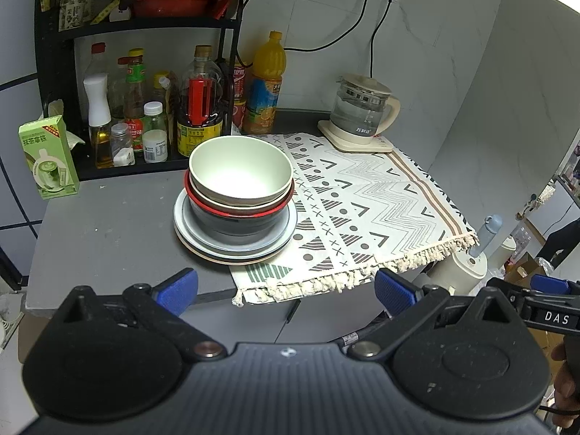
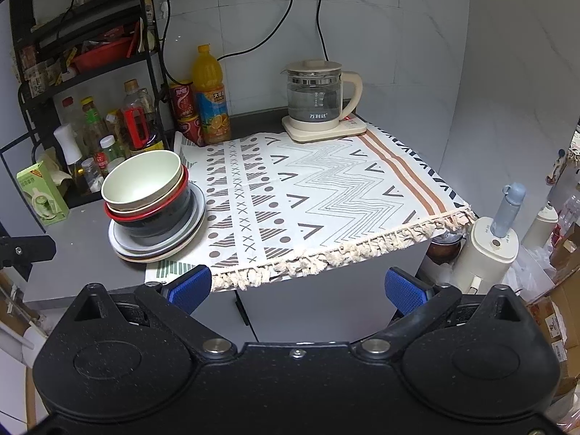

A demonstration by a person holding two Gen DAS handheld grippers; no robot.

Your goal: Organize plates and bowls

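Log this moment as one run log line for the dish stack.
left gripper: open, empty | right gripper: open, empty | bowls nested on plates | stack untouched, half on patterned cloth

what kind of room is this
Most likely a small home kitchen corner: a rack of oil and sauce bottles, a glass electric kettle plugged into the wall, and stacked bowls and plates on a grey counter.

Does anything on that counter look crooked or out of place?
Yes. The bowls nested on the plates sit tilted and off-centre, and the plate stack straddles the edge of the patterned cloth, half on the bare counter. Nothing looks spilled or broken.
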